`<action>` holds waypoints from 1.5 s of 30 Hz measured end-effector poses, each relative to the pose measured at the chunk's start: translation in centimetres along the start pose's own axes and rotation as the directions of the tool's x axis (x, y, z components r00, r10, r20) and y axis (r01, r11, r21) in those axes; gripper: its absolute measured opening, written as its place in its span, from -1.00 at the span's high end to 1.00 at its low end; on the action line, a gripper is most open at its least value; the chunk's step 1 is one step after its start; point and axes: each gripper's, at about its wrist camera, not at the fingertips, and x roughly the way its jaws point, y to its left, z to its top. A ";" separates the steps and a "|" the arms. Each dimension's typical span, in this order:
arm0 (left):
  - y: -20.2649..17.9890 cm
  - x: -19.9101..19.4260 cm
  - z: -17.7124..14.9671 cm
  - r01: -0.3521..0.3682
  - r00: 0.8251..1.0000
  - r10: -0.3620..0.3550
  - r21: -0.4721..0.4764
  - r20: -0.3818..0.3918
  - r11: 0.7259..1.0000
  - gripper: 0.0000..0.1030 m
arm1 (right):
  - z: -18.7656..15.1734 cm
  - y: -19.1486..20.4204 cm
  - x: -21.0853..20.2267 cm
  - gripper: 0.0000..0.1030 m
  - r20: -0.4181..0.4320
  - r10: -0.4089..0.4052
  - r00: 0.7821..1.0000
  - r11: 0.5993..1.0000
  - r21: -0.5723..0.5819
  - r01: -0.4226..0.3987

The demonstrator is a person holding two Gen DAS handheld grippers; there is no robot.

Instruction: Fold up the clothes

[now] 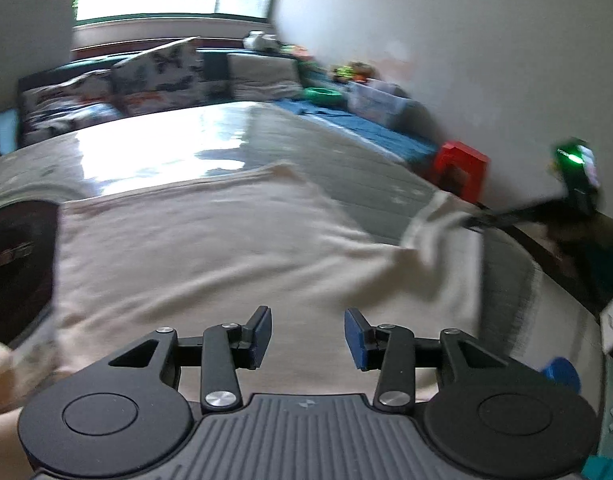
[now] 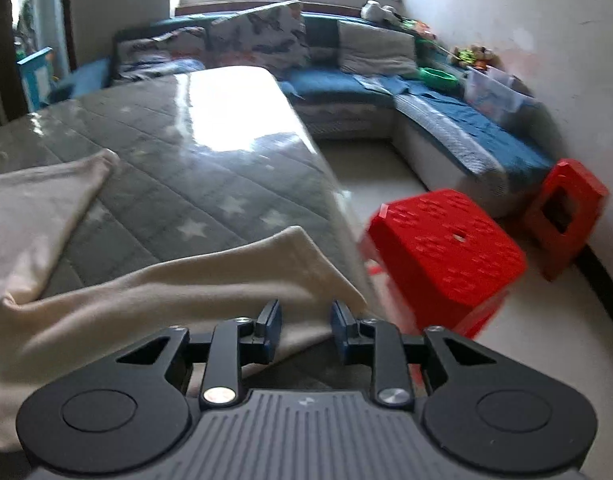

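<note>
A cream garment [image 1: 210, 240] lies spread on a grey quilted table cover with white stars [image 2: 194, 168]. My left gripper [image 1: 308, 336] is open and empty, low over the garment's near part. In the left wrist view the right gripper [image 1: 478, 222] reaches in from the right, its tips at a raised cream sleeve [image 1: 430, 220]. In the right wrist view my right gripper [image 2: 306, 328] is open, jaws apart over the sleeve [image 2: 242, 272] near the table's right edge; nothing sits between the pads.
Two red plastic stools [image 2: 446, 248] [image 2: 566, 208] stand on the floor right of the table. A blue sofa with cushions [image 2: 346, 80] runs along the back and right wall. A dark object [image 1: 18, 264] sits at the left edge.
</note>
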 end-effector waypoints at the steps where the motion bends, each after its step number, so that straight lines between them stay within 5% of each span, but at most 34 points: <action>1: 0.6 0.0 0.1 -0.019 1.000 0.019 -0.016 -0.001 1.000 0.14 | 0.0 -0.1 -0.1 0.29 -0.006 -0.015 1.000 1.000 0.001 0.015; 5: 2.6 -0.1 0.2 -0.080 0.997 0.080 -0.072 -0.005 0.994 0.11 | 0.5 0.4 -1.3 0.29 0.035 0.045 0.998 0.999 0.008 -0.046; 7: 3.3 0.0 0.3 -0.105 0.994 0.104 -0.091 -0.009 0.990 0.08 | 0.9 1.7 -2.0 0.29 0.051 0.151 0.987 0.989 -0.012 -0.150; 12: 5.1 0.4 -0.1 -0.159 0.987 0.155 -0.117 -0.038 0.980 0.07 | 1.8 7.4 -2.9 0.29 0.031 0.374 0.927 0.919 -0.146 -0.366; 16: 6.1 0.1 -0.3 -0.173 0.985 0.170 -0.134 -0.034 0.976 0.07 | 2.2 12.1 -2.8 0.31 -0.010 0.466 0.885 0.855 -0.251 -0.453; 21: 7.2 -0.2 -0.5 -0.187 0.982 0.185 -0.151 -0.028 0.971 0.04 | 3.0 15.6 -0.9 0.32 -0.040 0.456 0.889 0.848 -0.283 -0.447; 36: 8.9 -0.7 -0.5 -0.202 0.979 0.204 -0.179 -0.010 0.963 -0.02 | 7.8 16.1 4.8 0.47 -0.014 0.358 0.933 0.915 -0.194 -0.354; 39: 9.3 -0.8 -0.4 -0.203 0.979 0.206 -0.186 -0.005 0.961 -0.02 | 8.5 16.2 5.7 0.58 -0.016 0.363 0.932 0.917 -0.173 -0.360; 41: 9.4 -0.8 -0.3 -0.205 0.978 0.209 -0.189 -0.002 0.960 -0.02 | 9.0 16.5 6.1 0.83 -0.013 0.364 0.931 0.917 -0.172 -0.361; 45: 9.7 -0.8 -0.2 -0.219 0.975 0.222 -0.185 -0.003 0.958 -0.02 | 9.8 17.5 6.8 0.91 0.001 0.352 0.936 0.920 -0.188 -0.345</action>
